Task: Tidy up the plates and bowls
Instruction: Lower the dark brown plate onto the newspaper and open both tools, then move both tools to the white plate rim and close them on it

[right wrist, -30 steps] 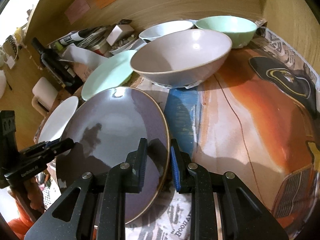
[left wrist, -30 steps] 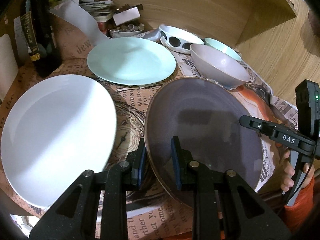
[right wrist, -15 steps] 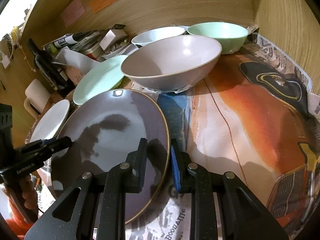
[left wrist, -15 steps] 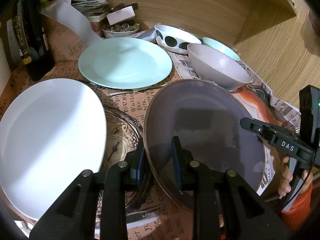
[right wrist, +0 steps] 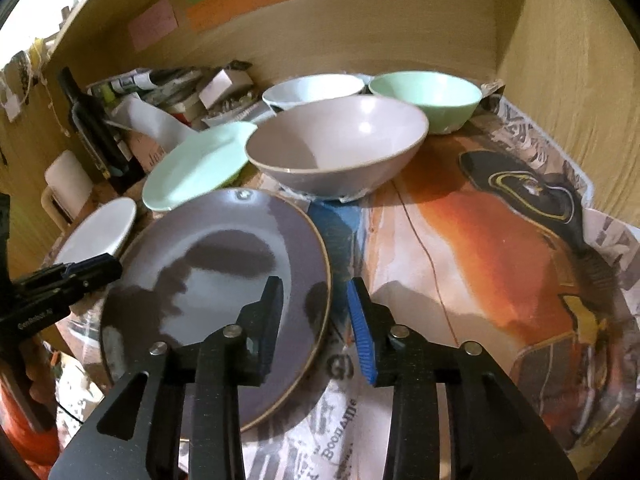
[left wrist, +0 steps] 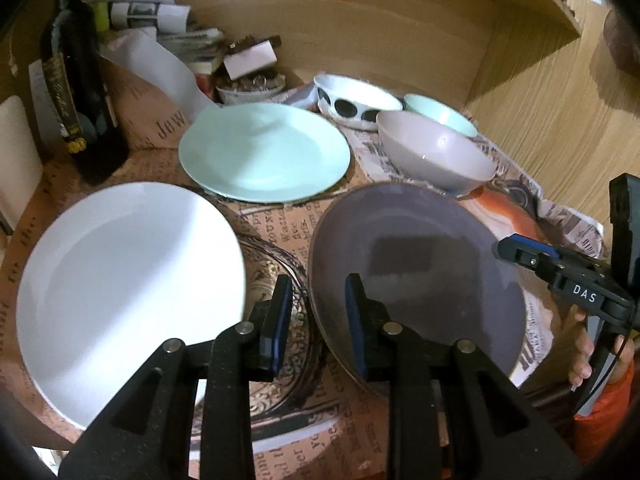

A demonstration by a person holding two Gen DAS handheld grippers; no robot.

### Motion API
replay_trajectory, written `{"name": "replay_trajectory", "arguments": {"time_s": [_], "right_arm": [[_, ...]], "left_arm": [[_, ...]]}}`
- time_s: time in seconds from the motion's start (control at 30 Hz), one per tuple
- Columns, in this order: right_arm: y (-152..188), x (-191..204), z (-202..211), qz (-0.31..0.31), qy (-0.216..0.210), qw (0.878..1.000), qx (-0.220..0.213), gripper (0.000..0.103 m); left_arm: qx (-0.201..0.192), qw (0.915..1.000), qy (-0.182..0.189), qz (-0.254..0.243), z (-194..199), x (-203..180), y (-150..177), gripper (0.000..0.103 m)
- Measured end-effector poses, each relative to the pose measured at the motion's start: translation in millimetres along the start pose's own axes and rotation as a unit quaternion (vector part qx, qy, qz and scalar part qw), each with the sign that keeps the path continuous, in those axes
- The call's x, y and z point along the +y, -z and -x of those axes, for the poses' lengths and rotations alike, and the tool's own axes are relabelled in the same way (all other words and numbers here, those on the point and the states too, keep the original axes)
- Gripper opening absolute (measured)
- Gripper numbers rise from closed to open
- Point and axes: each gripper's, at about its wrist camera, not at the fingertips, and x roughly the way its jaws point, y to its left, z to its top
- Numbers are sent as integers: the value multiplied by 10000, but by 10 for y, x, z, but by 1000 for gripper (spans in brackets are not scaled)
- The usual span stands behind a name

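**Both grippers straddling the grey plate's rims**

The grey plate (left wrist: pixel 416 264) is lying flat at near centre, right of the white plate (left wrist: pixel 128 284); the mint plate (left wrist: pixel 264 152) and grey bowl (left wrist: pixel 432 156) are sitting farther back. The left gripper (left wrist: pixel 316 320) and right gripper (right wrist: pixel 316 324) are holding their fingers apart across its opposite rims.

Your left gripper (left wrist: pixel 315 312): black speckled plastic, blue ribbed pads, silver pivot screws. Your right gripper (right wrist: pixel 314 320): same build, white "DAS" lettering, thin black cable. Your sleeves are orange, fingers (left wrist: pixel 580 354) bare.
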Motion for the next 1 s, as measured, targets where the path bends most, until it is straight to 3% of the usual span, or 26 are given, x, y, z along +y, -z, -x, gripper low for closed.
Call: {"name": "replay_trajectory", "arguments": {"time_s": [0.2, 0.47, 0.67, 1.0], "right_arm": [[-92, 122, 237, 42, -151, 9991, -402, 33], [-216, 504, 354, 304, -464, 9950, -834, 58], [-279, 840, 283, 551, -742, 9914, -925, 64], [-395, 1367, -22, 975, -1132, 9872, -561, 66]], "left_arm": [[-419, 9990, 38, 125, 345, 113, -42, 51], [-937, 9945, -367, 279, 781, 398, 8, 67], [-1122, 9906, -679, 395, 988, 672, 95, 86], [-981, 9877, -1037, 631, 1065, 1198, 243, 86]]}}
